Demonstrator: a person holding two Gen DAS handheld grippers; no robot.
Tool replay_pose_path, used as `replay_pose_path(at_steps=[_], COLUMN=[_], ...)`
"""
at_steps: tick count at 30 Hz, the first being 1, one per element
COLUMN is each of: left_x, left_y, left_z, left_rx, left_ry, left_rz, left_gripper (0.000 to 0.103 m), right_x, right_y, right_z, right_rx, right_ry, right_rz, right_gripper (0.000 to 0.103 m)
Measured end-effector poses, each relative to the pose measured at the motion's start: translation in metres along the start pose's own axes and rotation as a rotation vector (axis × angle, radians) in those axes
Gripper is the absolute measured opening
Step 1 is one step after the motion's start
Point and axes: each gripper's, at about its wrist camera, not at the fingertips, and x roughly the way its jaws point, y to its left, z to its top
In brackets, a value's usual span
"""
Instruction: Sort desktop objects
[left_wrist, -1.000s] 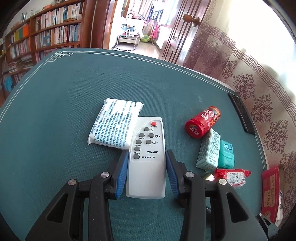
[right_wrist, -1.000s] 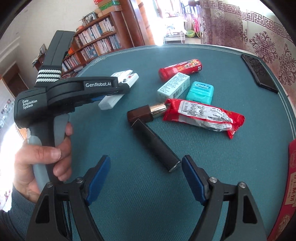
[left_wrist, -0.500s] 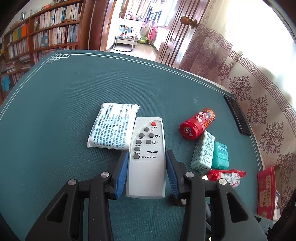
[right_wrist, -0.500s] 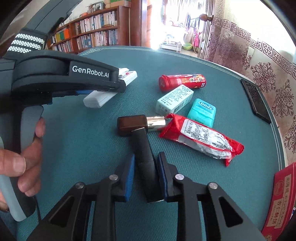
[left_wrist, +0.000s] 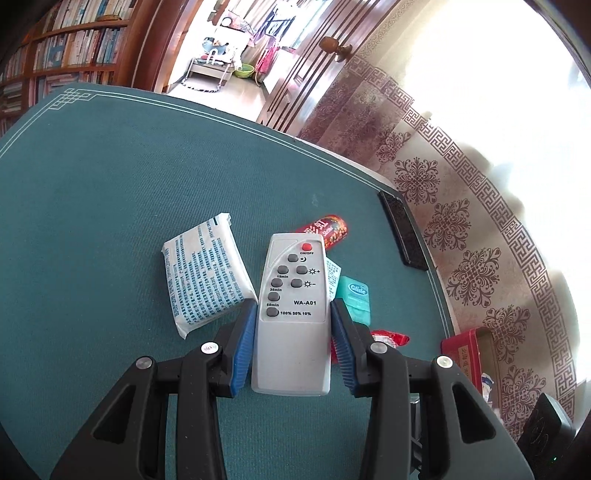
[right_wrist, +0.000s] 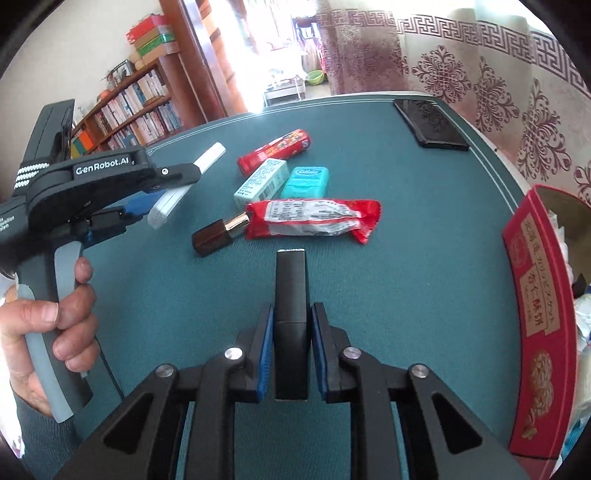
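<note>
Your right gripper (right_wrist: 291, 343) has its jaws clenched on the black tube (right_wrist: 291, 317), held above the green table (right_wrist: 424, 258). Your left gripper (left_wrist: 293, 343) grips the grey remote (left_wrist: 291, 317) between its blue pads, raised off the cloth. Beyond lie the red snack wrapper (right_wrist: 314, 218), brown lipstick (right_wrist: 218, 236), teal floss box (right_wrist: 306, 181), white carton (right_wrist: 261, 184) and red can (right_wrist: 275, 151).

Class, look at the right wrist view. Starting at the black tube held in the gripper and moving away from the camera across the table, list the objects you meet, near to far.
Black tube → red snack packet → teal Glide floss box → red cylindrical tube.
</note>
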Motion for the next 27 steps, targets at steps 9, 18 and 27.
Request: replay_pose_path(at_steps=[9,18,27], left_x=[0.011,0.000,-0.016], left_y=[-0.063,-0.110,-0.135], left_z=[-0.027,-0.058,-0.071], left_rx=[0.154,0.307,0.419], left_ry=[0.059,0.059,-0.003], left_rz=[-0.086,-0.115,-0.089], left_gripper=[0.043,0.043,0.040], right_x=[-0.063,-0.113,-0.135], right_y=[-0.053,-0.107,-0.140], right_z=[-0.011,-0.029,-0.043], right_rx=[0.168,0.266,0.335], right_ry=[-0.121,-0.211,-0.246], right_rz=[-0.086,-0.234,-0.355], right_gripper=[0.022,0.022,0.022])
